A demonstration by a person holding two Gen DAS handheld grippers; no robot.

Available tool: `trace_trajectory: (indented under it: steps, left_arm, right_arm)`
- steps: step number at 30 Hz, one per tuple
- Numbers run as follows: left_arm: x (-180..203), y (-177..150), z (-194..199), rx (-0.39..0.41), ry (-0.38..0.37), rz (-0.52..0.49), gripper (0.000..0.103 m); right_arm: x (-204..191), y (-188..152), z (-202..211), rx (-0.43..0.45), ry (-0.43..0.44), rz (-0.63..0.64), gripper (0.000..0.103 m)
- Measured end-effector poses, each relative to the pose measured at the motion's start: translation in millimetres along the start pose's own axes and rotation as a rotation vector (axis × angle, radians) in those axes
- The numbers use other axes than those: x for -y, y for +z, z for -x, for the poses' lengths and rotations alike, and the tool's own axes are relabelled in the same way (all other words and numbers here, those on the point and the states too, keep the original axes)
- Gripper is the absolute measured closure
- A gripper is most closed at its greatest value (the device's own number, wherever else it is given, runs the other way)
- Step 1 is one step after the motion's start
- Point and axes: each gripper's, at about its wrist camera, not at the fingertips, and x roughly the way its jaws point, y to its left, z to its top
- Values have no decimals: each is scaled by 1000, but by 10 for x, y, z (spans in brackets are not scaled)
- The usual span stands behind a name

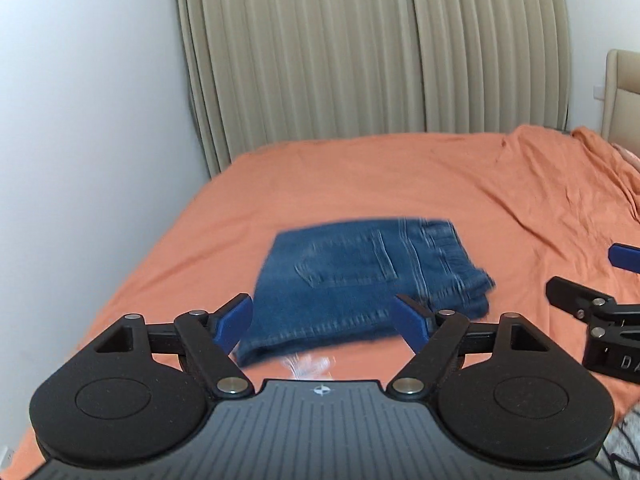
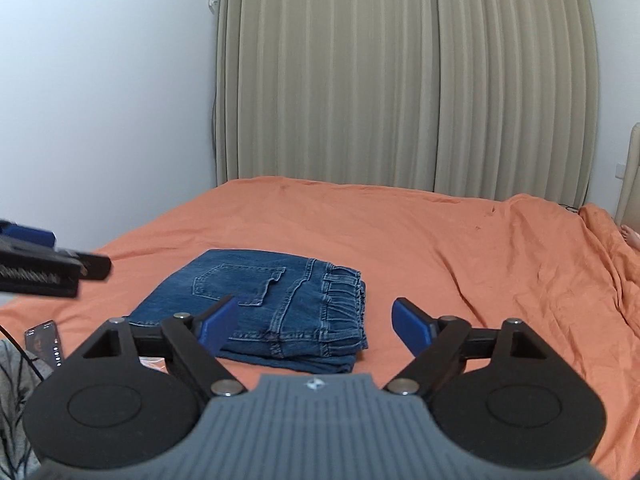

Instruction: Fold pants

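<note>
Blue jeans (image 1: 360, 280) lie folded into a compact rectangle on the orange bed sheet (image 1: 360, 176), back pocket up and waistband to the right. They also show in the right wrist view (image 2: 272, 304). My left gripper (image 1: 322, 320) is open and empty, held just in front of the jeans' near edge. My right gripper (image 2: 312, 324) is open and empty, above the near right part of the jeans. Each gripper shows at the edge of the other's view: the right gripper (image 1: 592, 300) at the right, the left gripper (image 2: 52, 268) at the left.
Beige curtains (image 2: 400, 80) hang behind the bed, with a white wall (image 1: 80, 120) at the left. A padded headboard (image 1: 624, 92) stands at the far right. A phone (image 2: 44, 340) lies at the near left edge. A bare foot (image 2: 632, 236) rests at the far right.
</note>
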Motion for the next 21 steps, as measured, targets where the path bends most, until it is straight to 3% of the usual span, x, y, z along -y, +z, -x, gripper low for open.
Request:
trace_trajectory:
  steps: [3, 6, 10, 21]
  left_arm:
    - [40, -140, -69, -27, -21, 3, 10]
    - [97, -267, -108, -35, 14, 0, 10]
    - [102, -375, -40, -24, 59, 12, 9]
    - [141, -381, -47, -57, 45, 27, 9]
  right_arm:
    - [-71, -145, 8, -43, 29, -24, 23]
    - [-147, -289, -5, -74, 14, -25, 23]
    - [-174, -386, -25, -80, -5, -46, 22]
    - [-224, -400, 9, -71, -7, -34, 22]
